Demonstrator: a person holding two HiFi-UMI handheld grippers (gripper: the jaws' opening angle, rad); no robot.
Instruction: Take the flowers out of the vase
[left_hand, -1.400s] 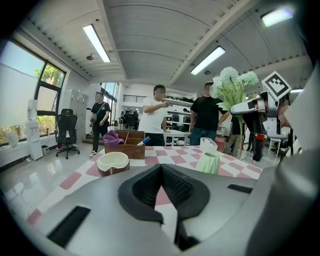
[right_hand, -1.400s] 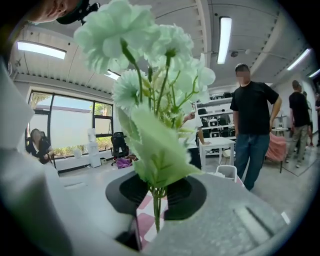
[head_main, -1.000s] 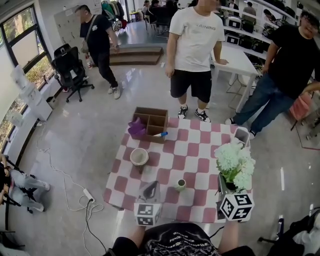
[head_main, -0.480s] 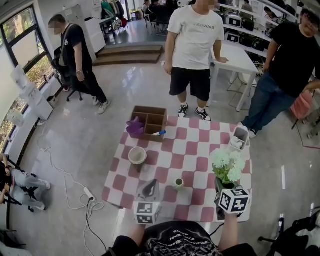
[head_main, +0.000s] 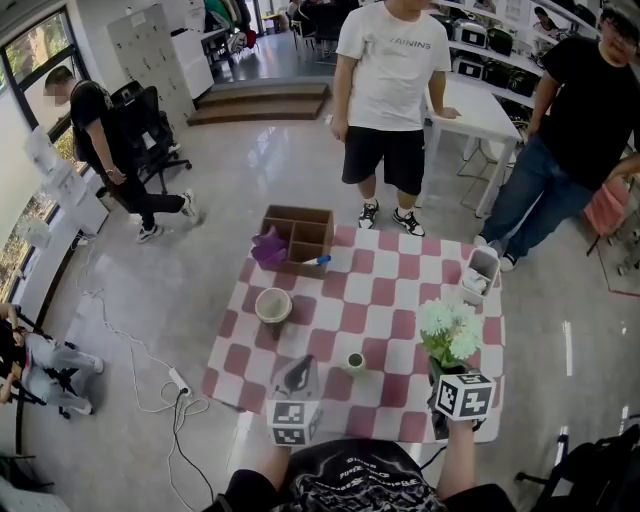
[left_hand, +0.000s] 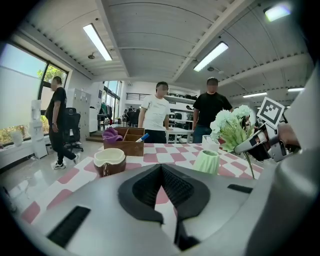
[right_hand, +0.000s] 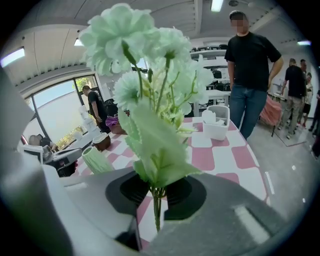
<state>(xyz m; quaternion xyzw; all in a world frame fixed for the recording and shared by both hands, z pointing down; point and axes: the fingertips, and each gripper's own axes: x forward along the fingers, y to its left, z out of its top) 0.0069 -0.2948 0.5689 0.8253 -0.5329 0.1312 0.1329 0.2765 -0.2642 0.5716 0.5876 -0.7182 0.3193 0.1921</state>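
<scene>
A bunch of pale green-white flowers (head_main: 448, 330) (right_hand: 150, 75) stands upright over the right front corner of the checked table (head_main: 390, 300). My right gripper (head_main: 441, 376) (right_hand: 157, 192) is shut on their thin stems (right_hand: 156, 215). The small ribbed green vase (head_main: 355, 362) (left_hand: 206, 161) (right_hand: 97, 160) stands empty near the front middle, left of the flowers. My left gripper (head_main: 298, 378) (left_hand: 161, 167) hovers at the front edge left of the vase, its jaws shut on nothing. In the left gripper view the flowers (left_hand: 231, 127) and right gripper (left_hand: 262, 142) show at the right.
A brown bowl with a white inside (head_main: 273, 303) sits at the left. A wooden divided box (head_main: 300, 238) with a purple cloth (head_main: 268, 248) is at the far edge. A white container (head_main: 480, 272) stands at the right edge. Two people stand beyond the table.
My right gripper has come down toward the table with the flowers in it. The left gripper has stayed put. A person in the background has walked to the left.
</scene>
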